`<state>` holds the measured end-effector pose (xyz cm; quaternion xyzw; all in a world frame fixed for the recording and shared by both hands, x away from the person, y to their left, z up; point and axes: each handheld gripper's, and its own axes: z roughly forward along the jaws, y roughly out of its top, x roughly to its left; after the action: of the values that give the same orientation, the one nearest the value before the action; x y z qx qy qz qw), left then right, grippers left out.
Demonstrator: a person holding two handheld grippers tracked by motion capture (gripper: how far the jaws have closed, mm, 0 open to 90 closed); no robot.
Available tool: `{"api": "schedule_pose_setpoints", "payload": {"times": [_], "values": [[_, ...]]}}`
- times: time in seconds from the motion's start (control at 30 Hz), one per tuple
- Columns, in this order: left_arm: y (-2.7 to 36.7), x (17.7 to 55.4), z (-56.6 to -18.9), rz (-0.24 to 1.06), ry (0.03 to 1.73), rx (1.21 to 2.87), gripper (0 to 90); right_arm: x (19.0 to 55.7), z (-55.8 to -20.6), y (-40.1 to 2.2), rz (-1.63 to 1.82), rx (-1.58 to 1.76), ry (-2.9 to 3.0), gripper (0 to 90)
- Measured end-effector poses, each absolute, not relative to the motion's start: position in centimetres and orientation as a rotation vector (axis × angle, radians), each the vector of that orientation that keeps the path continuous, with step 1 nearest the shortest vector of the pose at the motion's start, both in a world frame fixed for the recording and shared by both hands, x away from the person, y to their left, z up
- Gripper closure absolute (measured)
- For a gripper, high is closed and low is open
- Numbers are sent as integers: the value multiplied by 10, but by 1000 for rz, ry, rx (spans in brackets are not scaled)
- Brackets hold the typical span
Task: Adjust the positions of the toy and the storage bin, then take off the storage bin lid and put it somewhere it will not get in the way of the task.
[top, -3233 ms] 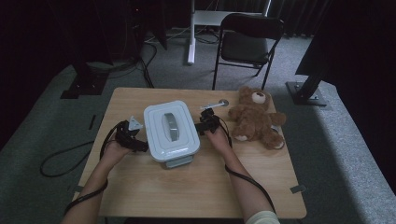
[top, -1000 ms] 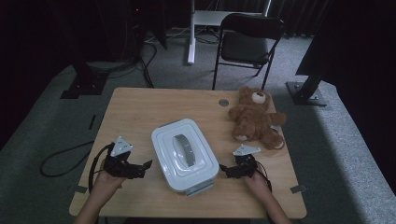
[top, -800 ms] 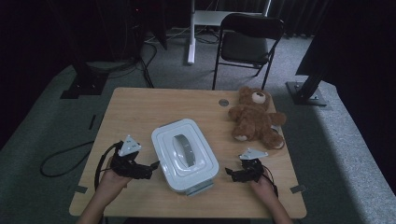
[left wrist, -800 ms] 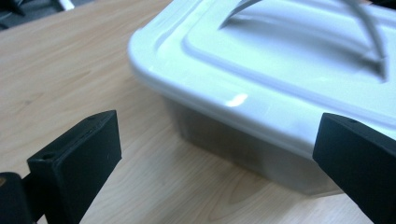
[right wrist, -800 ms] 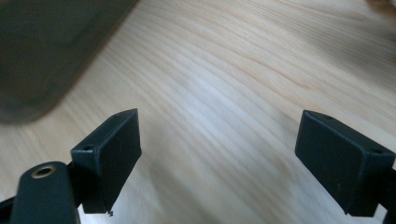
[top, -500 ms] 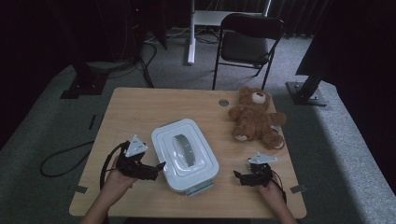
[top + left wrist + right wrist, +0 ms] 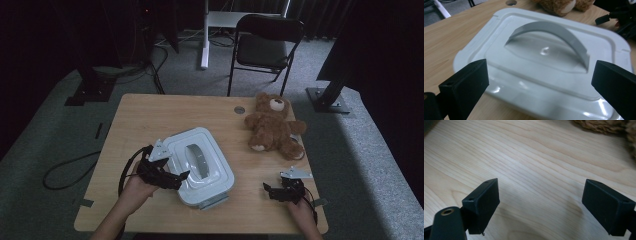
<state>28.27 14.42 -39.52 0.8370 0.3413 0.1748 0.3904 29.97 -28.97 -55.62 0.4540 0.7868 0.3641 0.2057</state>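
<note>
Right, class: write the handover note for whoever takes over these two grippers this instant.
Left gripper: open, jaws at the near-left edge of the white lidded container, gripping nothing.
Right gripper: open over bare table, right of the container, holding nothing.
Container sits at the table's near middle, lid on, grey handle untouched. Teddy bear lies at the far right.
Done: nothing visibly opened.
Left, probably: grasp the container or its lid.

White box [image 7: 200, 167], grey handle [image 7: 195, 160] — brown teddy bear [image 7: 272, 125]
</note>
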Motion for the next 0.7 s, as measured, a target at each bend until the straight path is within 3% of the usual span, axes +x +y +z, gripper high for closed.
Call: {"api": "schedule_pose_setpoints", "payload": {"times": [0.7], "values": [[109, 296, -400, 378, 849, 2219, 19, 302, -559, -291, 960, 1316, 2187, 130]]}}
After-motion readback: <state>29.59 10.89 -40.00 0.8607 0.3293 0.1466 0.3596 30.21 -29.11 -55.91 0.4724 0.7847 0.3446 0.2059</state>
